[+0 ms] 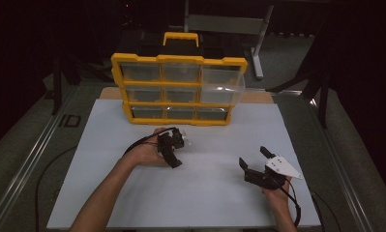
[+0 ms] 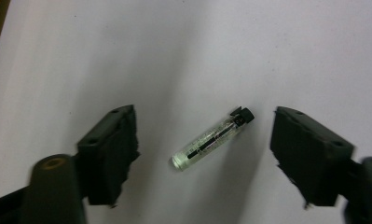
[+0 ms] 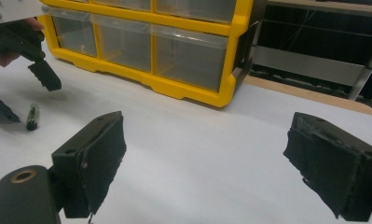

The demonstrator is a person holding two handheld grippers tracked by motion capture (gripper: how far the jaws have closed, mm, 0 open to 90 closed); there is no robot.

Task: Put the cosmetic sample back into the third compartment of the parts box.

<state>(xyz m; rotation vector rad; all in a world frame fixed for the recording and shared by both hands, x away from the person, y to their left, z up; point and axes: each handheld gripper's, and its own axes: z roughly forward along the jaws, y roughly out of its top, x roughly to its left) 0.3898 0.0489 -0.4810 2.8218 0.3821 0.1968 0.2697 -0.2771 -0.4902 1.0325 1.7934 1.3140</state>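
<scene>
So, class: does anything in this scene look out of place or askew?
Yes. On the yellow organiser, the top-right clear drawer juts out while the others sit flush. A small glass vial lies loose on the white table, between the left gripper's open jaws.

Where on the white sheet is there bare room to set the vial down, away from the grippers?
Free: the sheet between the two forearms, its whole left side, and the strip right of the organizer. Crowded: just before the organizer, where the left gripper straddles the vial, and near the right gripper.
</scene>
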